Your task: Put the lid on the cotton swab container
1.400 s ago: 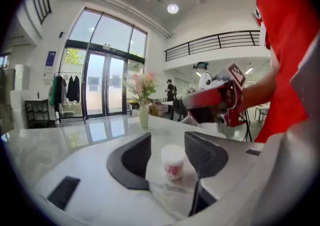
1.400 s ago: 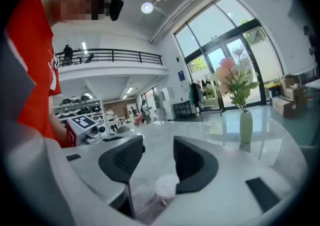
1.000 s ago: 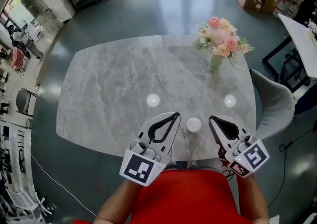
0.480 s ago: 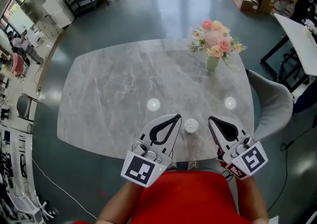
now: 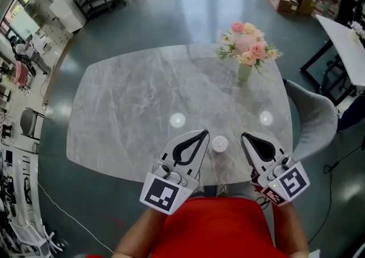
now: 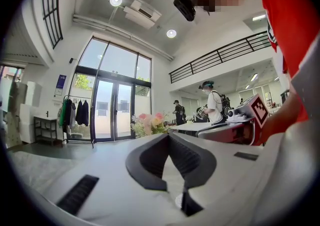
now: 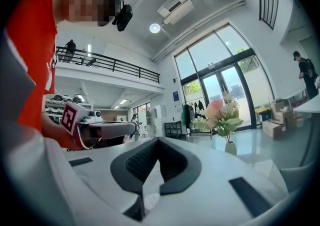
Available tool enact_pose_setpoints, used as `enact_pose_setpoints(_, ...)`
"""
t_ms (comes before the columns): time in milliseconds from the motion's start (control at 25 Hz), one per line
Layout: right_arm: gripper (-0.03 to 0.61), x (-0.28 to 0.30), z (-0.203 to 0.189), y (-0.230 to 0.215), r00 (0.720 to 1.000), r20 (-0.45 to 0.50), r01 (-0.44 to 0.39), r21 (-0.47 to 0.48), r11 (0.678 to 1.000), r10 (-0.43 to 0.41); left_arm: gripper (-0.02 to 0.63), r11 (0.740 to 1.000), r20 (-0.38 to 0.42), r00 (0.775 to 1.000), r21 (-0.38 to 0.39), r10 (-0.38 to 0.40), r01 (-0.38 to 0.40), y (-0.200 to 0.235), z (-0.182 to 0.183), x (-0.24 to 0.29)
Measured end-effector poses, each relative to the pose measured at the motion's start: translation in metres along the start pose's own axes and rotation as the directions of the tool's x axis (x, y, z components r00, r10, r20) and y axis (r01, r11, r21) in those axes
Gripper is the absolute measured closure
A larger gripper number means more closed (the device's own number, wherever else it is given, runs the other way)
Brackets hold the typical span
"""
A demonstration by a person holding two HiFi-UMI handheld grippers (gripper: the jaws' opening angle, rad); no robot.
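The cotton swab container (image 5: pixel 220 144) is a small round white pot that stands on the grey marble table (image 5: pixel 131 103) near its front edge, and its top looks white and dotted. I see no separate lid. My left gripper (image 5: pixel 202 133) is just left of the pot and my right gripper (image 5: pixel 245 136) just right of it. Both point away from me, their jaws shut with nothing between them. In the left gripper view the shut jaws (image 6: pixel 169 135) fill the lower frame, and the right gripper view shows the same of its own jaws (image 7: pixel 157 140).
A vase of pink flowers (image 5: pixel 246 51) stands at the table's far right. A grey chair (image 5: pixel 311 117) sits at the right edge. Two ceiling-light reflections (image 5: pixel 177 119) lie on the tabletop. People, shelves and boxes are around the hall.
The head view has shifted slightly, so the table and flowers sit a little differently. Both grippers and the pot keep their places.
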State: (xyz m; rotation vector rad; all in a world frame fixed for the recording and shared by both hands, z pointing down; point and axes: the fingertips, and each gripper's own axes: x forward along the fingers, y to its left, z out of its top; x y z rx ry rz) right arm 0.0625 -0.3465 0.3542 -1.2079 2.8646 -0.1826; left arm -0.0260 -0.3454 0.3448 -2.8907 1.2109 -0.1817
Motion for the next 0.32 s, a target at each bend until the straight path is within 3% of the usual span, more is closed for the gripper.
enact_pose_setpoints(320, 0.569, -0.0008, -0.0017, -0.0008, 1.0, -0.004, -0.007, 0.005, 1.0, 0.007, 0.595, 1.0, -0.006, 1.0, -0.005, 0.007, -0.007, -0.0005, -0.0026, -0.0008)
